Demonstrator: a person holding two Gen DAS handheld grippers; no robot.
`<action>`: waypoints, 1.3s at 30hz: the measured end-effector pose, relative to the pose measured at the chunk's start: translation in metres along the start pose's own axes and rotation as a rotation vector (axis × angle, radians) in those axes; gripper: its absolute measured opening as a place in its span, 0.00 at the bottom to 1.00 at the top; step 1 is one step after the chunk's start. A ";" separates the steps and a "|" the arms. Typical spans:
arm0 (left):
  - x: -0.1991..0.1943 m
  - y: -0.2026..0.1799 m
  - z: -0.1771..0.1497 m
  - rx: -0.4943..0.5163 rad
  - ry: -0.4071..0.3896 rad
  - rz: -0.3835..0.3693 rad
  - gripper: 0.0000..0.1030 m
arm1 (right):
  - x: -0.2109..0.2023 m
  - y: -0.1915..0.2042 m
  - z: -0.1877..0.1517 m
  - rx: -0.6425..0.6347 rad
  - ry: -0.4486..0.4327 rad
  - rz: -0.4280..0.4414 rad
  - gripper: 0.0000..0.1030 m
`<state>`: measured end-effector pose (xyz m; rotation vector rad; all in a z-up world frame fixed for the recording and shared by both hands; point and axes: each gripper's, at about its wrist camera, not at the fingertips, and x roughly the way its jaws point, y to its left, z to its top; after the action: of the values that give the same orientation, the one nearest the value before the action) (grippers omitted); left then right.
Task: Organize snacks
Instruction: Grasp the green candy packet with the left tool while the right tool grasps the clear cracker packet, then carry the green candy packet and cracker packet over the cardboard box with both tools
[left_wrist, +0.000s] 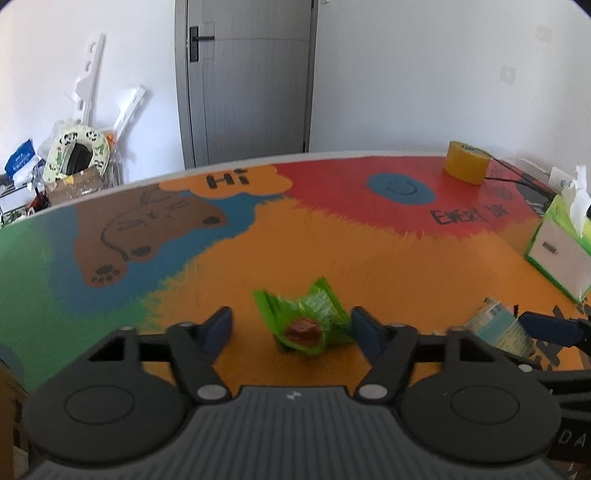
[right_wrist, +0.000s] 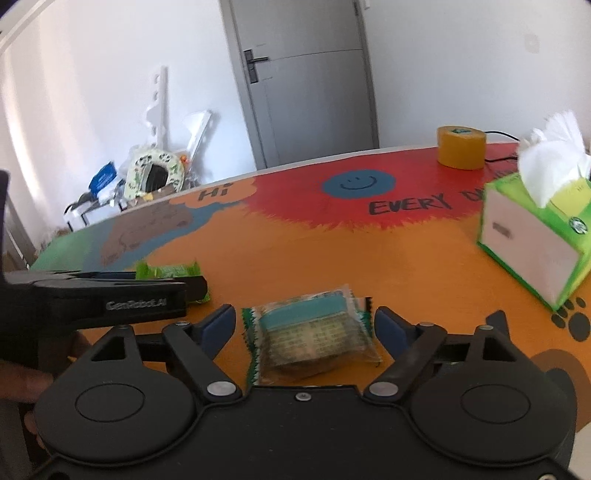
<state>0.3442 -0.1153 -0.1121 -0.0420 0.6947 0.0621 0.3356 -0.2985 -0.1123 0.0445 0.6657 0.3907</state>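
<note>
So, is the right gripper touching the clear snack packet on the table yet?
Apart. The right wrist view shows orange table on both sides between the right gripper pads and the clear snack packet, which lies flat between the open jaws.

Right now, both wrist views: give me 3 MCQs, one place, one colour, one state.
1. The tape roll stands:
A. at the table's far edge
B. between the right gripper's fingers
C. on the tissue box

2. The wrapper between the left gripper's fingers is:
A. blue
B. green
C. silver

3. The right gripper is:
A. clamped on the tissue box
B. open around the clear snack pack
C. shut on nothing

A: beyond the tissue box, near the rim.
B: the green snack.
B: gaps flank the clear snack pack.
</note>
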 end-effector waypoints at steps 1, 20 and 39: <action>-0.001 0.000 -0.001 0.003 -0.012 0.004 0.53 | 0.001 0.002 0.000 -0.011 0.002 -0.006 0.80; -0.060 0.021 -0.016 -0.086 -0.042 -0.045 0.25 | -0.035 0.015 -0.009 0.026 -0.046 -0.008 0.50; -0.159 0.047 -0.020 -0.147 -0.173 -0.048 0.25 | -0.098 0.052 -0.004 0.068 -0.186 0.066 0.50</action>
<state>0.2062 -0.0763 -0.0259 -0.1920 0.5152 0.0696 0.2453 -0.2870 -0.0490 0.1660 0.4946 0.4215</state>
